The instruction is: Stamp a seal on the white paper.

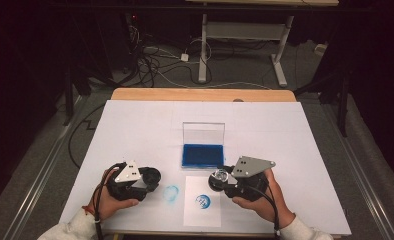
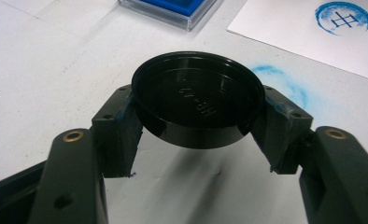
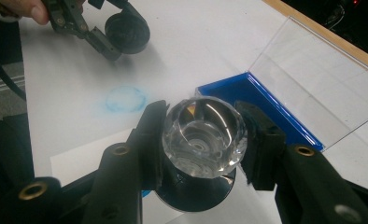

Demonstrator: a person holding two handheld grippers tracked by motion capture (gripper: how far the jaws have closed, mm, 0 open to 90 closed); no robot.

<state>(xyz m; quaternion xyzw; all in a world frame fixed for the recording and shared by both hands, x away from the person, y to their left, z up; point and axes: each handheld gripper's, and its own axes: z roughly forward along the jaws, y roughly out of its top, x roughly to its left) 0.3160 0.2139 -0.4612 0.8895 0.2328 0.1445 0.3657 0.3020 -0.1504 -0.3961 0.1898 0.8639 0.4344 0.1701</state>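
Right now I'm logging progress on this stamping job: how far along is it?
Done: the white paper sheet already bears a round blue stamp print, and the blue ink pad case stands open. In hand: the right gripper holds the clear-handled round stamp; the left gripper holds its round black plastic cap. Probably left: capping the stamp and closing the case.

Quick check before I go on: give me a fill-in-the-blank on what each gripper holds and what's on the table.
1. The left gripper is shut on a round black ____.
2. The right gripper holds a stamp with a clear ____.
3. The ink pad is ____ in colour, its clear lid standing open.
4. The paper sheet bears a round blue ____.

Missing words: cap; handle; blue; print
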